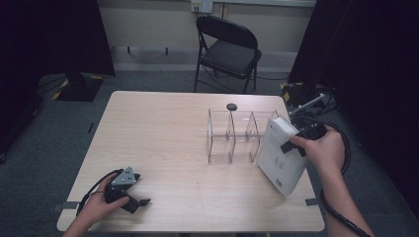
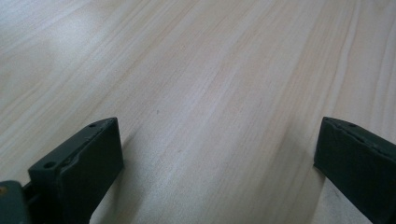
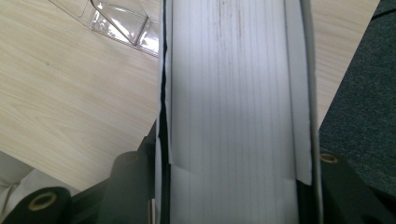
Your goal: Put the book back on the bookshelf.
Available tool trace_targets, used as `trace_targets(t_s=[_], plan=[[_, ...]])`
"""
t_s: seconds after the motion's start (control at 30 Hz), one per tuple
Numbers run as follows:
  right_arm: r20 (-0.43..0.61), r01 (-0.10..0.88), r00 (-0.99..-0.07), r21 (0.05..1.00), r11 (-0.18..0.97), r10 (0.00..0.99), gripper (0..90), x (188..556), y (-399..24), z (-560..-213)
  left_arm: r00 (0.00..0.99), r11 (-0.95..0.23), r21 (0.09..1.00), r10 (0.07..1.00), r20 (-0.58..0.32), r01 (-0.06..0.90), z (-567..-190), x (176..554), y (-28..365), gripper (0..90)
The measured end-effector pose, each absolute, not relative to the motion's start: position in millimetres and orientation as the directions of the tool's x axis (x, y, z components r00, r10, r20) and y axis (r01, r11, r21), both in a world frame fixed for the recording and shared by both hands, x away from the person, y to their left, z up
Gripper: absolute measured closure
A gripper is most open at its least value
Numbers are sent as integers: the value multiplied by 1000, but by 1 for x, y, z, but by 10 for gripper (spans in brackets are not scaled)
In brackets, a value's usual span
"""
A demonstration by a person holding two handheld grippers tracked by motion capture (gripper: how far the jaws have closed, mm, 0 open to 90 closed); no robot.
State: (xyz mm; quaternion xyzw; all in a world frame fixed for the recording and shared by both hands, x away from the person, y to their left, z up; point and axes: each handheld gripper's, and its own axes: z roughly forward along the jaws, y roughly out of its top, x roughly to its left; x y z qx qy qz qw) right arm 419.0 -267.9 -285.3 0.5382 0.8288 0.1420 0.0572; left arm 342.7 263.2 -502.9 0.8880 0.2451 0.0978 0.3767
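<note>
The right hand-held gripper [image 1: 291, 144] is clamped across a thick white book [image 1: 281, 155], one jaw on each cover, as the right gripper view shows with the page block [image 3: 233, 112] running up between the jaws. In the high view the book is tilted, its lower corner near or on the desk [image 1: 163, 148] close to the right edge, its top leaning toward the clear acrylic organizer [image 1: 237, 136]. That organizer stands just left of the book, with upright dividers forming slots that all look empty.

Judging from this, the work is to stand the book in one of the slots. The pick-up seems done: the book is gripped and off its flat side. What remains is to raise it, bring it upright over a slot, lower it in and let go. So the job looks roughly at its middle.

The left hand-held gripper [image 1: 129, 197] rests low at the front left of the desk, well apart from the book and the organizer. Its jaws stand wide with only bare wood [image 2: 210, 93] between them, so it grasps nothing.

A small dark round object [image 1: 231, 106] lies on the desk just behind the organizer; it is too small to identify. A black folding chair [image 1: 228, 47] stands beyond the far edge.

Little stands in the way. The nearest divider wall is the main obstacle: the book's corner could catch it, and the light organizer could slide, with no gripper steadying it.
</note>
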Motion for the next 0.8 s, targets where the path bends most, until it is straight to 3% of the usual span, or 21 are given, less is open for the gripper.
trace_targets(t_s=[0.8], plan=[[43, 886, -370, 316, 339, 928, 520, 437, -266, -282, 860, -594, 718, 510, -12, 363, -503, 343, 263, 7]])
